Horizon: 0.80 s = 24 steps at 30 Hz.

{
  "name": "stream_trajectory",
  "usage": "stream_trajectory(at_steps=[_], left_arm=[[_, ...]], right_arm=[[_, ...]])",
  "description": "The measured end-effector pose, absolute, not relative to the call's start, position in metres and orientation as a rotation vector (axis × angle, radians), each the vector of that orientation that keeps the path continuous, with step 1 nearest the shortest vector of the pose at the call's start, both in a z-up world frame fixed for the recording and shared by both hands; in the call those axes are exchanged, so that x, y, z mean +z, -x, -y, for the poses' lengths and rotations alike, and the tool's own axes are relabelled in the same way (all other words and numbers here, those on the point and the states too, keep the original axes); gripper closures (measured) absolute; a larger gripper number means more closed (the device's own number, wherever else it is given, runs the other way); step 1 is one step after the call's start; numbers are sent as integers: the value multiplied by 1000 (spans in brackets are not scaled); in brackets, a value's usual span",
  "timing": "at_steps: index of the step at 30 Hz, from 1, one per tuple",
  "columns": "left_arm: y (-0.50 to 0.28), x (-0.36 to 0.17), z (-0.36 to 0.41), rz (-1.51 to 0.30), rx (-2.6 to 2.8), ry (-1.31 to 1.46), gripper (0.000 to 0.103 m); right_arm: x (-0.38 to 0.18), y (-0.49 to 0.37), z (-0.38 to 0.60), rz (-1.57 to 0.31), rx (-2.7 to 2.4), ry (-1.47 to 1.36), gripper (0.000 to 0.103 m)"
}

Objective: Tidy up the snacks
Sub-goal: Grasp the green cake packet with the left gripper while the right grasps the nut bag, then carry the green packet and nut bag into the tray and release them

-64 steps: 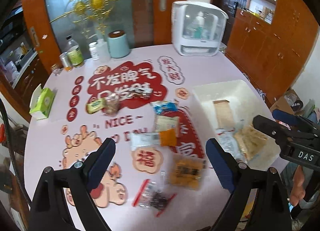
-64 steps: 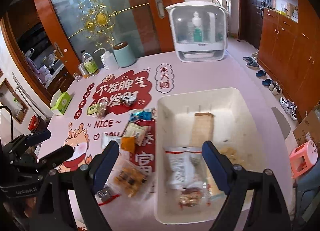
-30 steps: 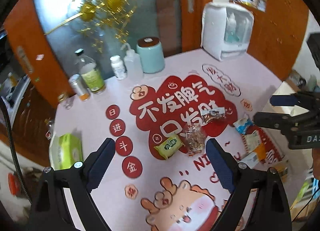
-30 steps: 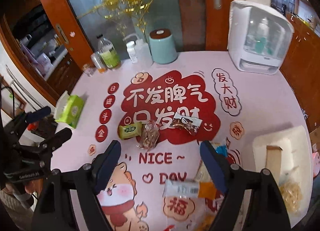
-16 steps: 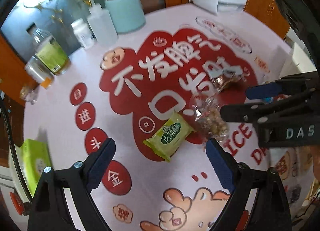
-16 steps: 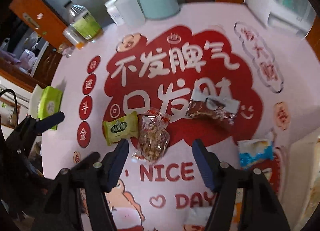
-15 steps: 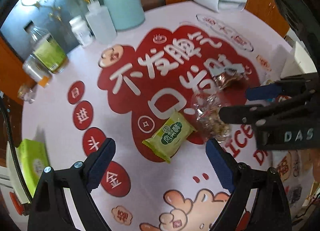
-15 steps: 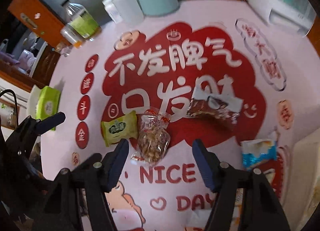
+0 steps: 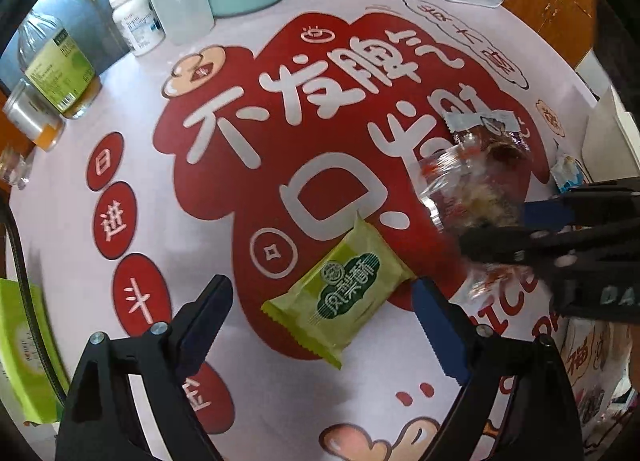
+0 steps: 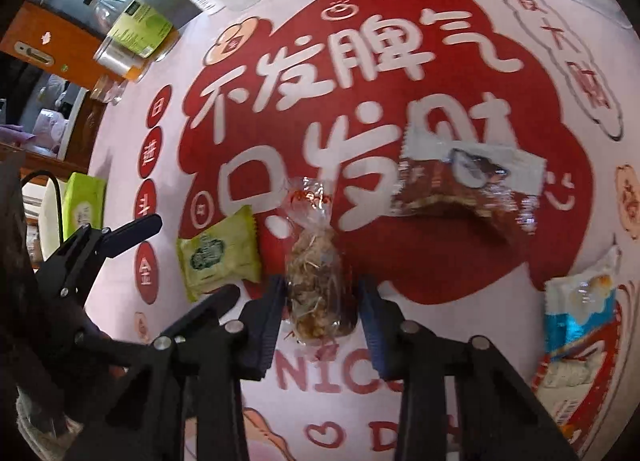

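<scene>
1. Your right gripper [image 10: 322, 303] straddles the clear nut bag [image 10: 318, 281], fingers nearly closed on it, ready to lift.
2. Your left gripper [image 9: 320, 317] hangs spread wide, green cake packet [image 9: 340, 293] at its 12 o'clock, next pick.

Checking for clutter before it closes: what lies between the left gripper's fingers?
In the left wrist view, only the green snack pack lies on the mat between the open left gripper's fingers, apart from both.

You can read 凤梨酥 on the green snack pack [image 9: 343, 293]. The tablecloth [image 9: 280, 109] says 不发脾气 in big white letters and "NIC" in pink. The right gripper [image 9: 516, 229] shows "DA".
</scene>
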<state>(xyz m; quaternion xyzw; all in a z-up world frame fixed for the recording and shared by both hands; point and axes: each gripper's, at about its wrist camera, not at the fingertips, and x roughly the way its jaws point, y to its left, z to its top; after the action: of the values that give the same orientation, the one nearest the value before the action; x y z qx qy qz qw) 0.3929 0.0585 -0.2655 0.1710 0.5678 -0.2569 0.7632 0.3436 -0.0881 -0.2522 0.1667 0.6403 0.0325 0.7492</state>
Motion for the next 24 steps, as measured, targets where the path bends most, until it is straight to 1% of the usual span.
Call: stream_trajectory(at_steps=[1,2,4,6,7,8,14,20,24], left_arm=[[-393,-268,-57,-1243,-565,-371,18],[-393,-271,-56,-1252,-566,-378,23],[-390,-271,-53,-1229,-563,-406,30],[-387,-269,-53,-1223,-571,-407,46],[-386,-268,-52,-1225,-569,-410,50],[-384,-267,-52,-1223,-568,-407,65],[-365,-255,-54,-1242,-500,-377,67],[-310,-211,-65,-1221,-482,-274,67],[-269,-174,-66,-1186,-496,-185,67]], right_arm=[[-251,-343,93,-1402,65,-373,66],[-251,-342,95,-1403,62,-383,66],[-253,-338,105,-1404,53,-420,66],[-253,-335,109,-1401,48,-434,67],[-253,-334,109,-1399,46,-436,67],[-252,-332,109,-1397,44,-433,67],[-249,-317,104,-1410,57,-404,68],[-220,-280,102,-1379,123,-411,68],[-187,-247,109,-1313,160,-420,68]])
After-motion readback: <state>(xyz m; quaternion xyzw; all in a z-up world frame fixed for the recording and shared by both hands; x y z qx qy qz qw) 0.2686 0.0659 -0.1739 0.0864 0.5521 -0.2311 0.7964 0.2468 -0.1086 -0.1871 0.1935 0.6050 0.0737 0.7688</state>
